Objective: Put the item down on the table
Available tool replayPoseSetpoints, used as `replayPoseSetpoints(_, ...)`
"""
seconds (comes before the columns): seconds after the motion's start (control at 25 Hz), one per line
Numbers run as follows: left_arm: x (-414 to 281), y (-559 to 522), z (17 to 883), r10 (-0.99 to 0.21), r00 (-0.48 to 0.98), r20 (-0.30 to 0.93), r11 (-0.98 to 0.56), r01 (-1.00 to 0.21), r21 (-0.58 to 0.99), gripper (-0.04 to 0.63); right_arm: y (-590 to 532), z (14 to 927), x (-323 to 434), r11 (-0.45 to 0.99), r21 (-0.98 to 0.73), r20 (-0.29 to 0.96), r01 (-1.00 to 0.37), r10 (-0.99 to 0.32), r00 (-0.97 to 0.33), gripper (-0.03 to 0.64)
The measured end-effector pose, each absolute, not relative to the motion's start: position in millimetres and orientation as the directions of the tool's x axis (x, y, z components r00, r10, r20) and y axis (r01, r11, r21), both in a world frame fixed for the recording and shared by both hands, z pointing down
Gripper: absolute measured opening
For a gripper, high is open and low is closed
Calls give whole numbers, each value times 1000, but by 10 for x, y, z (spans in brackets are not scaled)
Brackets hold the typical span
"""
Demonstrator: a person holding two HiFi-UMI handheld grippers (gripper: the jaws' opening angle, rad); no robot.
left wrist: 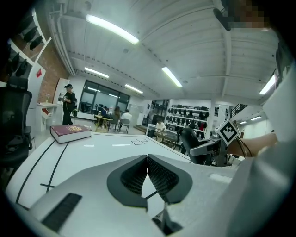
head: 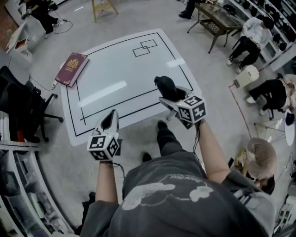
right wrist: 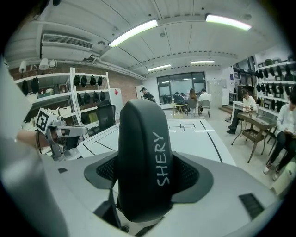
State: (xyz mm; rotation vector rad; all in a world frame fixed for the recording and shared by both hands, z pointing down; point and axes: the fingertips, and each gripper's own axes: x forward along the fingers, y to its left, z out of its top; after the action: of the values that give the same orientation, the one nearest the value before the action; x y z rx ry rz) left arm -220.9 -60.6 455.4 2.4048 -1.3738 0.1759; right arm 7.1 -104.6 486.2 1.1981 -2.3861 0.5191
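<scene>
A black oblong case (right wrist: 143, 157) with "SHERY" in white letters stands upright between the jaws of my right gripper (head: 169, 95), which is shut on it. In the head view the case (head: 164, 86) hangs over the front right part of the white table (head: 120, 69), which is marked with black lines. Whether it touches the tabletop I cannot tell. My left gripper (head: 111, 119) hovers at the table's front edge with its pads (left wrist: 138, 173) closed together and nothing between them. From the left gripper view, the case (left wrist: 187, 139) shows off to the right.
A maroon book (head: 71, 68) lies at the table's far left corner. A black office chair (head: 18, 106) stands left of the table. Seated people (head: 249, 39) and a low dark table (head: 217, 21) are at the far right; a wooden stool (head: 104, 7) stands beyond.
</scene>
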Motion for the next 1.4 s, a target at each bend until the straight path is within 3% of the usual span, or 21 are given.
replayPoseSetpoints(0.56,-1628,-2000,4709,-833,411,371,-350,-910,221,3,-2896,5068,712,675,-127,552,-726,-560,-618,328)
replayPoseSetpoints(0.76,-1482,-2498,4628,-846,368,385,-310,-928,206,3,-3619,4973,827,740,-46,570,-671,-532,-626,330)
replayPoseSetpoints(1.12,-1364,-3271,4604,-866,292,405,-244,-955,168,3,-4786,5087,1071,842,140,675,-520,-466,-572,331)
replayPoseSetpoints(1.4,-1329,-3866,4604,-872,266,411,-225,-963,146,3,-5577,5312,1097,911,261,749,-318,-399,-528,331)
